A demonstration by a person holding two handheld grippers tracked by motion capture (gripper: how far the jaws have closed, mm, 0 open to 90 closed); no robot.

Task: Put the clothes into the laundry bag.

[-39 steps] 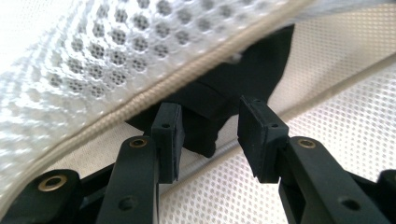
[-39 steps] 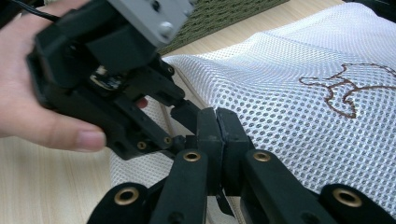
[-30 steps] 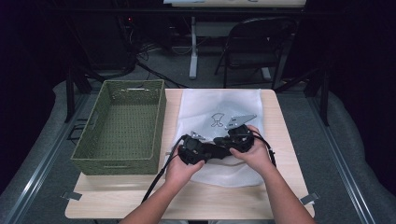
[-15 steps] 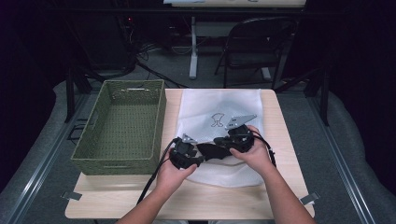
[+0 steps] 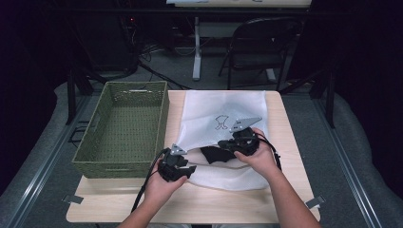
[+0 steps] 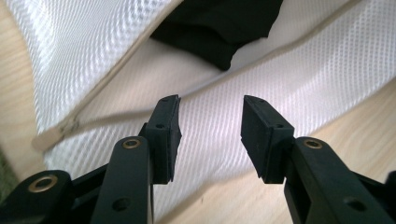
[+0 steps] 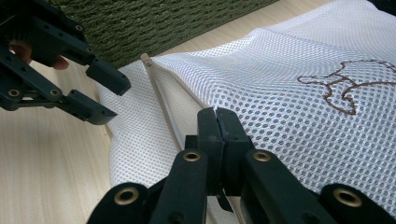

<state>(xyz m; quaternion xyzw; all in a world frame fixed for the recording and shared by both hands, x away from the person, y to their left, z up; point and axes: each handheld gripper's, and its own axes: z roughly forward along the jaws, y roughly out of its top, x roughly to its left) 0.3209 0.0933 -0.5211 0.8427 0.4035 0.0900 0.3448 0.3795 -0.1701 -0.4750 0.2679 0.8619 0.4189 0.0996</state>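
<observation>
White mesh bag (image 5: 223, 118) lies flat at table centre, just right of the green basket (image 5: 123, 128). Long axis runs 12 to 6, zipped mouth facing 6, black cloth (image 5: 216, 154) inside it. Right gripper (image 7: 217, 116) clamped on the upper mouth edge. Left gripper (image 6: 210, 126) half open, holding nothing, at 7 of the bag.

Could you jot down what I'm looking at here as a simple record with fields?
Surface: light wooden table
Bag: white mesh laundry bag with a brown outline drawing, its zip opening parted
Inside the bag: black cloth
Beside the bag: green woven basket
Left gripper: jaws open, pointing at the bag's lower edge
Right gripper: shut on the bag's upper mesh edge
</observation>
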